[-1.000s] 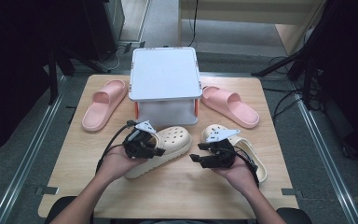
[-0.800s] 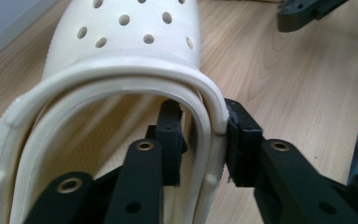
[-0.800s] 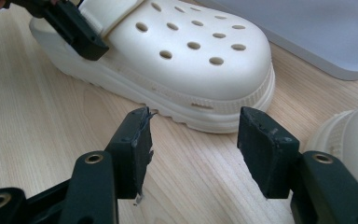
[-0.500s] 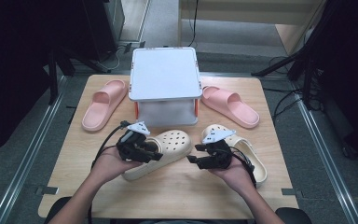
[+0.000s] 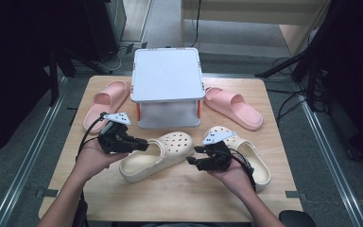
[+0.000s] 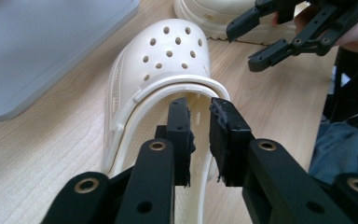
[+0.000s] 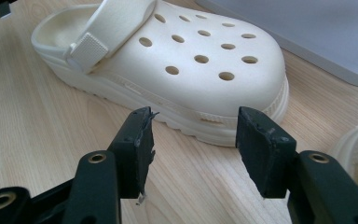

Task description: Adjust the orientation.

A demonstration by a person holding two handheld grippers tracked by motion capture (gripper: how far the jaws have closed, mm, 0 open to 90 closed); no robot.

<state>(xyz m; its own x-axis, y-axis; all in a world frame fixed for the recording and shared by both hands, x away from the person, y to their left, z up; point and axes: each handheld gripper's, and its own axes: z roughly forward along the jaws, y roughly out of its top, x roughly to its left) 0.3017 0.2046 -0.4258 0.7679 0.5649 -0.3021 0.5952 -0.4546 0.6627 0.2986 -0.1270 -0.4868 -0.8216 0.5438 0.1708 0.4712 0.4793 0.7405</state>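
Cream clog point(image 5: 158, 153) lying on wooden table point(image 5: 170, 203), toe toward the grey box point(image 5: 168, 75), heel end pointing at the near-left. Sits between the two grippers. Left gripper point(image 5: 142, 145) at the clog's heel opening, coming in from the left. In left gripper view the heel strap point(image 6: 179, 93) arcs just past the jaw tips, crossing in front of them; narrow gap between the pads, nothing visibly pinched. Jaws just been closing, no thing clamped between them, so parted slightly, not gripping. Left hand point(image 5: 92, 158) wrapped round the gripper body from below, forearm rising from the bottom edge, gripper held about level and aimed right toward the clog.

Right gripper point(image 5: 194, 156) just beside the clog's toe side, apart from it, no contact. In right gripper view jaws spread wide, clog's sole edge point(image 7: 191, 123) beyond the tips, bare table between the pads. Holding nothing. Jaws just been closing a touch, still wide. Right hand point(image 5: 229, 172) under the gripper, aimed left, forearm from the bottom right.

Second cream clog point(image 5: 253, 158) behind the right hand, partly hidden. Two pink slides, one point(image 5: 105, 101) left of the box, one point(image 5: 234, 106) right of it.
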